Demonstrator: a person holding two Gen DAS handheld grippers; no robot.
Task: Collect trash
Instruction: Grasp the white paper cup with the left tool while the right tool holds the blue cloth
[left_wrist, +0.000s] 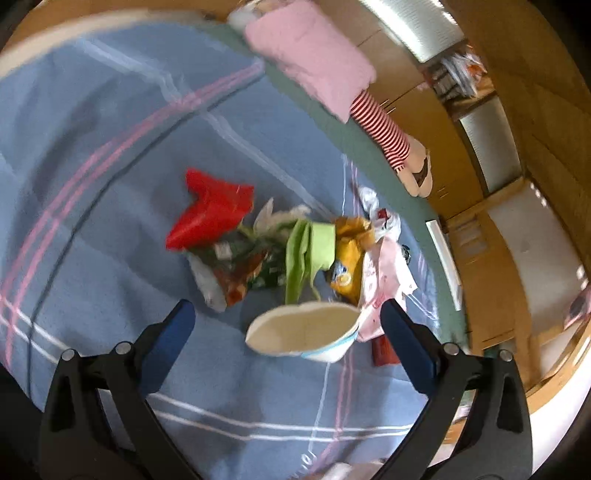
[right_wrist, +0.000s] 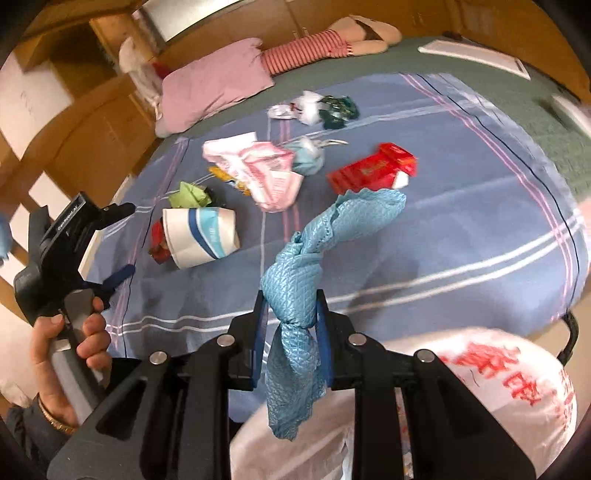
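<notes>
My right gripper (right_wrist: 290, 306) is shut on a crumpled light blue wipe (right_wrist: 295, 280), held above a white plastic bag with red print (right_wrist: 498, 384) at the bed's near edge. My left gripper (left_wrist: 288, 314) is open and empty, just above a white paper cup (left_wrist: 303, 330) lying on its side; the cup also shows in the right wrist view (right_wrist: 201, 236). Trash lies on the blue plaid blanket (left_wrist: 110, 184): a red wrapper (left_wrist: 210, 214), a green paper (left_wrist: 308, 251), a yellow packet (left_wrist: 347, 254), a pink wrapper (right_wrist: 266, 170), a red box (right_wrist: 373, 170).
A pink pillow (right_wrist: 214, 85) and a doll with striped legs (right_wrist: 306, 51) lie at the head of the bed. More scraps (right_wrist: 317, 107) lie farther back. Wooden cupboards (left_wrist: 480, 258) stand alongside. The left gripper body and hand (right_wrist: 66, 280) show at the left.
</notes>
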